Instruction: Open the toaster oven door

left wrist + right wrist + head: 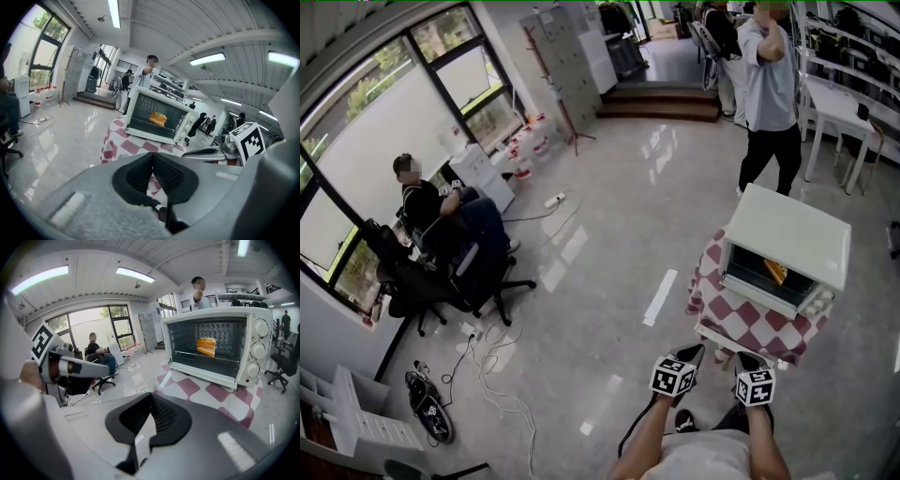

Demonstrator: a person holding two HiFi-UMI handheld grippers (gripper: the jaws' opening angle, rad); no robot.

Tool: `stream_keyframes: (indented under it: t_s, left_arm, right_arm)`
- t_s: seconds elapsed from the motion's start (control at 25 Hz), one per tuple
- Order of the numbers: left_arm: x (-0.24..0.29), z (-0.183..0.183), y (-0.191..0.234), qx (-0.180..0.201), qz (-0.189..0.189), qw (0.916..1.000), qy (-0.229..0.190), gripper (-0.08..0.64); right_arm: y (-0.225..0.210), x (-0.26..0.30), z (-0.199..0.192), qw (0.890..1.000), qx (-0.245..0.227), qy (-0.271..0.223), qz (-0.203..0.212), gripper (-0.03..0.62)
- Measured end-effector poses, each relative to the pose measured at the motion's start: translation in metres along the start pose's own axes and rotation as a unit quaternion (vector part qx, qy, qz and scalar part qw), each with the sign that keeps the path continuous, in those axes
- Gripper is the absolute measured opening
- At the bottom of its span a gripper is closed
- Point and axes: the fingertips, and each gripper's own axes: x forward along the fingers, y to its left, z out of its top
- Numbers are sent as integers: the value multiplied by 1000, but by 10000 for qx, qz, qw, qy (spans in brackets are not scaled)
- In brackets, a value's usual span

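Cables (494, 370) trailed over the floor at the left, beside a seated person (431, 211). Nearer the middle, on the near side, the left hand-held gripper (695, 352) pointed toward the bench (741, 323), its jaws closed tip to tip with nothing between them. Just right of it, the right hand-held gripper (748, 359) was the same, with its pads together and empty. Both hung short of the bench's near edge, apart from the toaster oven (792, 234).

The oven stood on the checked cloth at the right. Its glass door (206, 350) was shut flat against the frame, with an orange piece of food (206, 345) on the rack behind it and three knobs (259, 350) to its right. The door was therefore not as the task wanted it.

Opening it well would probably mean parting one pair of jaws before reaching in and taking the handle squarely at its middle. The pull should follow the hinge's arc rather than tug straight back, since a light oven on loose cloth could slide. The other gripper might steady the top. Which edge bore the handle I could not tell.
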Motion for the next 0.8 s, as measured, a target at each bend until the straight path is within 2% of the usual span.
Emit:
stream_keyframes:
  t_s: [0.8]
  left_arm:
    - [-5,-1,1,-73,21,10000,-49,4]
  right_arm:
    - [8,1,-1,9998,-157,54,78,3]
